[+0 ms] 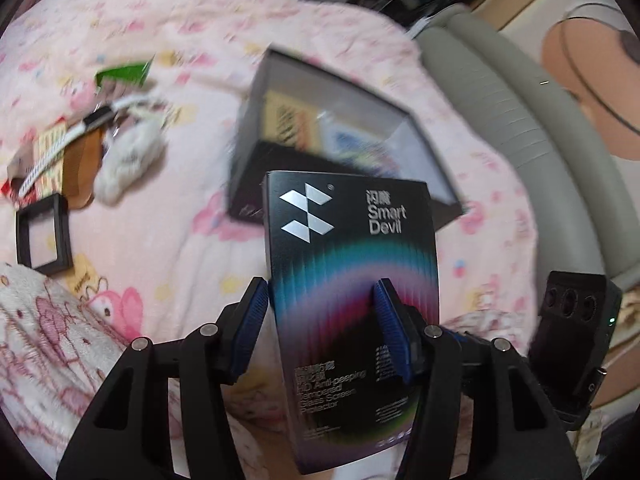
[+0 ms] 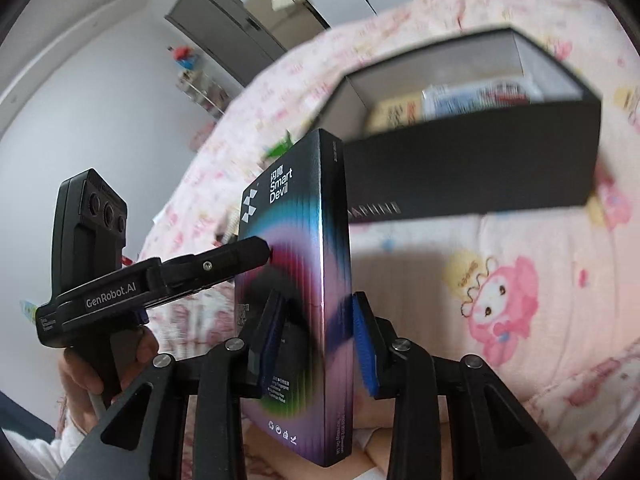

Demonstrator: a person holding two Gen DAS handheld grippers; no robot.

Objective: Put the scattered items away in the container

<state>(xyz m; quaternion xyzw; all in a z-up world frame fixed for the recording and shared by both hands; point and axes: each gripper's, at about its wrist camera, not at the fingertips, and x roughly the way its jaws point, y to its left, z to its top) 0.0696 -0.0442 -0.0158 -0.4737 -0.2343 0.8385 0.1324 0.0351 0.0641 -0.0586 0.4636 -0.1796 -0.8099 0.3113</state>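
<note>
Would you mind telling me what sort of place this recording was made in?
Most likely a bedroom at home. The items lie on a pink cartoon-print quilt spread over a soft bed, a padded grey headboard curves beside it, and the right wrist view shows white walls with a grey door.

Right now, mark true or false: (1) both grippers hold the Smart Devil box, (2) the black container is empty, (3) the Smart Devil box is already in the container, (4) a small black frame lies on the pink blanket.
1. True. The left gripper and the right gripper each have their fingers closed on the Smart Devil box.
2. False. The black container already holds printed packs, one yellowish and one bluish.
3. False. The box is held upright in front of the container, outside it.
4. True. The small black frame lies on the pink blanket, off to the left of the container.
</note>
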